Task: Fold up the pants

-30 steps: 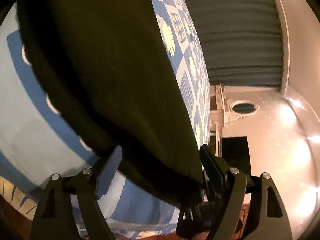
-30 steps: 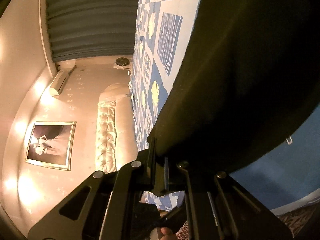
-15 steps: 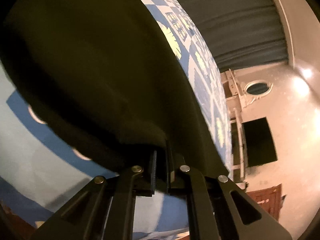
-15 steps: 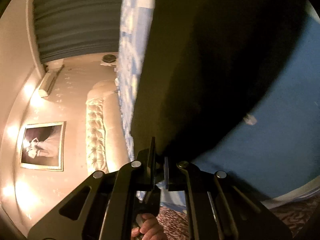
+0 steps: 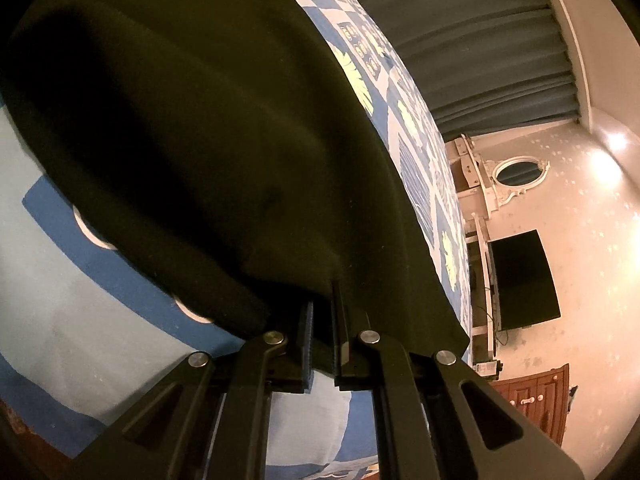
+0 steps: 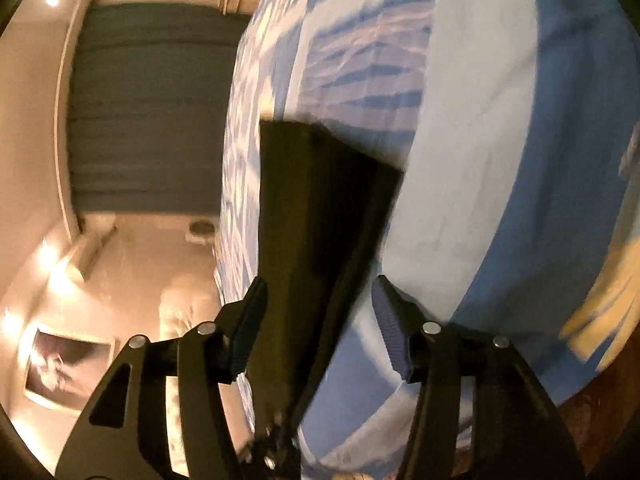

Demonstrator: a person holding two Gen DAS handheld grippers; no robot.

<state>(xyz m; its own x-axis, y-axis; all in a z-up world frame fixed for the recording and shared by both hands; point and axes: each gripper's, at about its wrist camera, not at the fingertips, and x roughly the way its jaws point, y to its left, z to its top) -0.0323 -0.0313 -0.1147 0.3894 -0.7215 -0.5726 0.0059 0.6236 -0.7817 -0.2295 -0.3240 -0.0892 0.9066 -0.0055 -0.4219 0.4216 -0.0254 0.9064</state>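
Dark olive pants lie spread over a blue and white patterned bedspread. My left gripper is shut on the near edge of the pants, and the cloth bulges up into a fold just beyond the fingertips. In the blurred right wrist view a narrow strip of the pants runs away from the camera across the bedspread. My right gripper is opening. The strip lies between its fingers close to the left pad, and the right pad stands apart from it.
Grey-blue curtains hang beyond the bed. A dark wall screen, an oval mirror and a wooden cabinet stand at the right. The right wrist view shows the curtains and a framed picture.
My left gripper went from open around the pants edge to shut on it and rolled a little. My right gripper swung sideways across the bed and its jaws parted from the cloth.
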